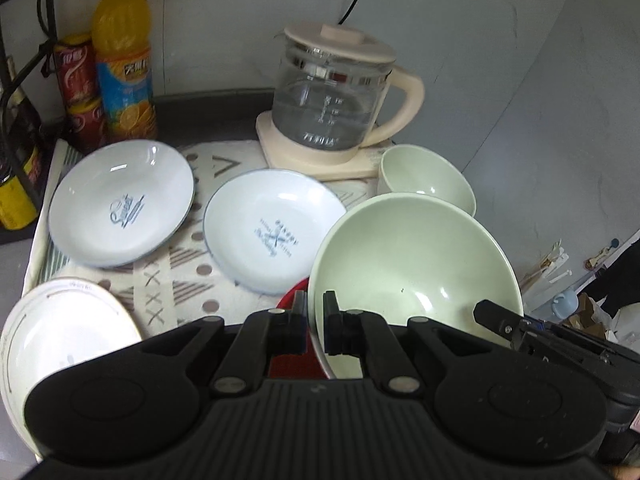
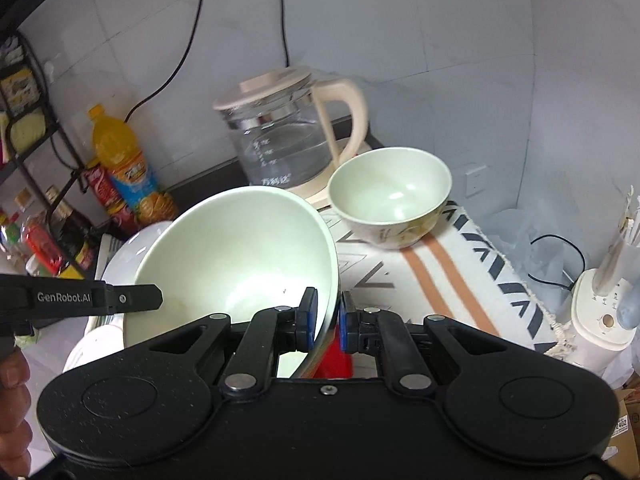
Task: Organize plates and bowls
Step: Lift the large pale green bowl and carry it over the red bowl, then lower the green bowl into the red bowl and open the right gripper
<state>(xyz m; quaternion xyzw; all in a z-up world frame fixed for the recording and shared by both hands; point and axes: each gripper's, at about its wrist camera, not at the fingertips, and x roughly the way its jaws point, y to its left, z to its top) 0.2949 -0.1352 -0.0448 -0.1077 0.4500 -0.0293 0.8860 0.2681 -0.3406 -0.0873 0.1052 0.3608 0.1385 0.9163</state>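
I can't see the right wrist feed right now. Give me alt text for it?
The right gripper is shut on the rim of a large pale green bowl with a red outside, held tilted. Beyond it, a small pale green bowl stands on a patterned cloth before a glass kettle.

big bowl (image 1: 412,256) right of two plates (image 1: 276,236) | small bowl (image 1: 428,180) behind it | kettle (image 1: 332,96) behind plates | bottle (image 1: 124,56) far left

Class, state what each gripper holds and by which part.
Both hold the large green bowl by its rim: left gripper on the near-left edge, right gripper on the near-right edge.
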